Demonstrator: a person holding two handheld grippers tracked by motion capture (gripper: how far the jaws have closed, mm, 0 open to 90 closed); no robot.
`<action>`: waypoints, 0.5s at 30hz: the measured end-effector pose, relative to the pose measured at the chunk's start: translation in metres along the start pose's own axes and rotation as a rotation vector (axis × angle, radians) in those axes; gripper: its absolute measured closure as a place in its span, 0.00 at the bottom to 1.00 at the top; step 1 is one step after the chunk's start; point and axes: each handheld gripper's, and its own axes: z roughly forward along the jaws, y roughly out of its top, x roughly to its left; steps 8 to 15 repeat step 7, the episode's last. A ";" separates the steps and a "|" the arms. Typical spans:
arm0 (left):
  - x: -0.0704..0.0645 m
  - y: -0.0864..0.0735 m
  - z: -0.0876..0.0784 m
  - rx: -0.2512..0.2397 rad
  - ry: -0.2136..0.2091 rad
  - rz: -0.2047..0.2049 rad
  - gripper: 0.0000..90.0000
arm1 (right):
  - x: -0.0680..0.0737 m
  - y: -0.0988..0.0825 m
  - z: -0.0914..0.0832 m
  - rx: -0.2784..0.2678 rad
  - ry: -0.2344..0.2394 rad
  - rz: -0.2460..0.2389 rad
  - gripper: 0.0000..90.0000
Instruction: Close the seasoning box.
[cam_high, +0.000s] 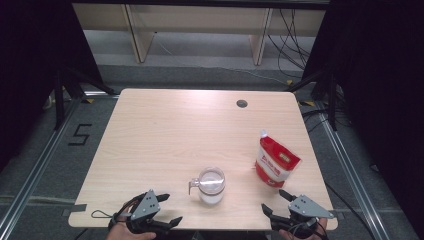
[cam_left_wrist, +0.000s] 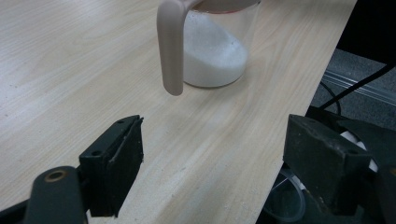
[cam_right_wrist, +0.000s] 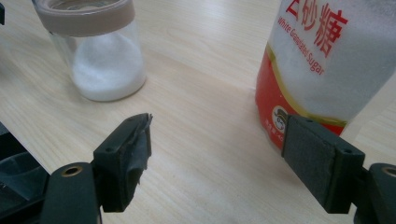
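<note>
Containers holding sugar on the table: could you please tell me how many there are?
2. A glass jar with a handle, partly filled with white sugar, stands near the front edge at the middle. A red and white sugar pouch stands to its right, in front of the right tongs.

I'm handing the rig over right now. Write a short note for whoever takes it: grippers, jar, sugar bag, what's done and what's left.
Left hand-held gripper: open, holding nothing, at the near edge facing the jar's handle.
Right hand-held gripper: open, holding nothing, just short of the sugar bag.
Jar: upright, part full of white grains.
Bag: stands right of the jar, spout up.
Nothing gripped yet; likely next, grasp bag and jar.
</note>
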 end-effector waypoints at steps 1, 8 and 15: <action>0.000 0.000 0.000 -0.003 0.000 0.000 0.22 | 0.000 0.000 0.000 0.000 0.000 0.001 0.28; 0.003 0.001 -0.001 0.024 0.000 0.023 0.22 | 0.002 0.000 -0.001 0.017 0.001 0.021 0.27; 0.003 0.001 -0.001 0.024 0.000 0.023 0.22 | 0.002 0.000 -0.001 0.017 0.001 0.021 0.27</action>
